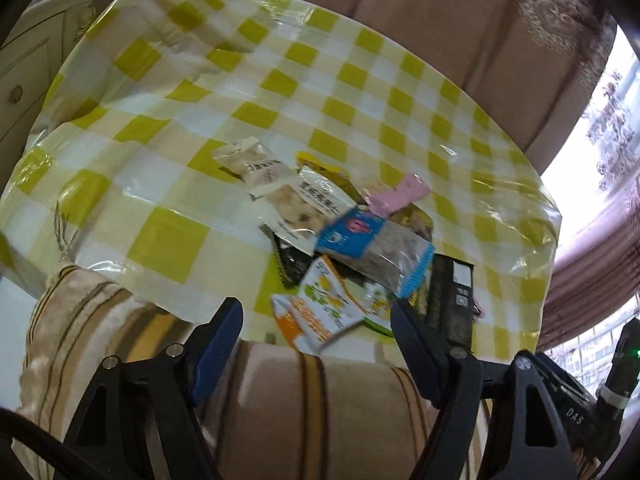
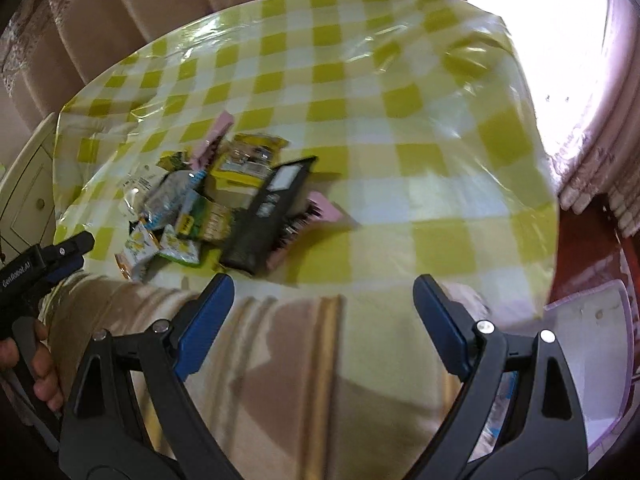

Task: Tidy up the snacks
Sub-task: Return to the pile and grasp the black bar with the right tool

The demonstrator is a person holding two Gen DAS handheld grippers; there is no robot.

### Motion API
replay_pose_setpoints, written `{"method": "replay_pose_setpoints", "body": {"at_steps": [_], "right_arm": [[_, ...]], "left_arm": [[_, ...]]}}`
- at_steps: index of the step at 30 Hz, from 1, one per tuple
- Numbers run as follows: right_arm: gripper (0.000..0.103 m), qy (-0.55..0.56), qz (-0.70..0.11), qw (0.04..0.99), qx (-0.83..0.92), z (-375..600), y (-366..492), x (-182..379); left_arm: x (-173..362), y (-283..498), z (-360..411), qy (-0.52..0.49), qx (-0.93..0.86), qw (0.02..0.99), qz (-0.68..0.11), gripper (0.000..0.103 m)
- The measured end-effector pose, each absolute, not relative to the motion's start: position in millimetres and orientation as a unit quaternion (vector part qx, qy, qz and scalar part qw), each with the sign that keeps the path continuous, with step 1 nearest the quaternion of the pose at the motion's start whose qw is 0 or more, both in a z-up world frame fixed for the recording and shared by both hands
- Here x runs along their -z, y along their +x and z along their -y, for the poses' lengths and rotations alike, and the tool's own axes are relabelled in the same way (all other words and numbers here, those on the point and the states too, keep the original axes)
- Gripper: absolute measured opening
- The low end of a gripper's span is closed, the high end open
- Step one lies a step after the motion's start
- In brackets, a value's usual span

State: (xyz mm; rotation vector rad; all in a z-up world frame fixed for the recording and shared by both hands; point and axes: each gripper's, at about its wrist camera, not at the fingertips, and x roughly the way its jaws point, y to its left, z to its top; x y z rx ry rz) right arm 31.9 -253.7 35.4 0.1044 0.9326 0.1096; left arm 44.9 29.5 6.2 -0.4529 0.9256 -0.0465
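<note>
A heap of snack packets lies on a round table (image 1: 168, 184) with a yellow-checked plastic cover. In the left wrist view I see white packets (image 1: 260, 166), a blue packet (image 1: 356, 236), a pink one (image 1: 400, 192), an orange-green one (image 1: 320, 312) and a black one (image 1: 452, 300). My left gripper (image 1: 316, 312) is open and empty, held just short of the heap's near edge. In the right wrist view the heap (image 2: 208, 204) lies ahead to the left, with the black packet (image 2: 268, 212) nearest. My right gripper (image 2: 324, 292) is open and empty over the table's near edge.
A striped cushion (image 1: 300, 400) lies under both grippers at the table's near edge. Curtains (image 1: 440, 20) hang behind the table. A white cabinet (image 1: 24, 80) stands at the left. A pale plastic bin (image 2: 592, 360) sits low at the right. The left gripper also shows in the right wrist view (image 2: 76, 248).
</note>
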Motion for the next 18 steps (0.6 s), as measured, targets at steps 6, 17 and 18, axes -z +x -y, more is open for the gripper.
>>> {"method": "replay_pose_setpoints", "body": {"at_steps": [6, 17, 18], "right_arm": [[0.084, 0.055, -0.454, 0.886, -0.076, 232.2, 66.3, -28.2], [0.068, 0.088, -0.491, 0.86, -0.111, 223.3, 108.6, -0.7], [0.067, 0.087, -0.493, 0.858, -0.113, 221.5, 111.2, 1.1]], "left_arm": [[-2.4, 52.3, -39.1, -0.226, 0.023, 0.867, -0.443, 0.075], [4.9, 67.6, -47.7, -0.236, 0.028, 0.864, -0.444, 0.075], [4.9, 69.2, -48.3, -0.236, 0.029, 0.864, -0.443, 0.075]]}}
